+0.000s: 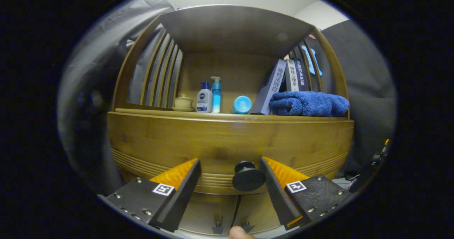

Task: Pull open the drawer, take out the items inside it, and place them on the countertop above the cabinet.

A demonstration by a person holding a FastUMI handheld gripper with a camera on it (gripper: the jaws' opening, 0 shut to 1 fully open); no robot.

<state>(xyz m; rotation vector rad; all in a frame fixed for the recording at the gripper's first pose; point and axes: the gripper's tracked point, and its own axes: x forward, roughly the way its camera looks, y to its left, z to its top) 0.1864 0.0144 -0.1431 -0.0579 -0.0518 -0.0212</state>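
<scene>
A wooden cabinet fills the scene, with a closed drawer front [220, 143] of brown wood straight ahead. Its round black knob [247, 177] sits between my fingers, close to the right one and apart from the left one. My gripper [230, 166] is open around the knob, with neither finger pressing on it. The countertop [227, 115] runs above the drawer. The inside of the drawer is hidden.
On the countertop stand a small cream cup on a saucer [183, 102], a white bottle [204, 98], a blue pump bottle [216, 94], a lying blue-capped container [242, 105], leaning books [280, 83] and a folded blue towel [308, 104]. Below the drawer two cabinet doors with small handles [232, 227] meet. A fingertip [239, 233] shows below.
</scene>
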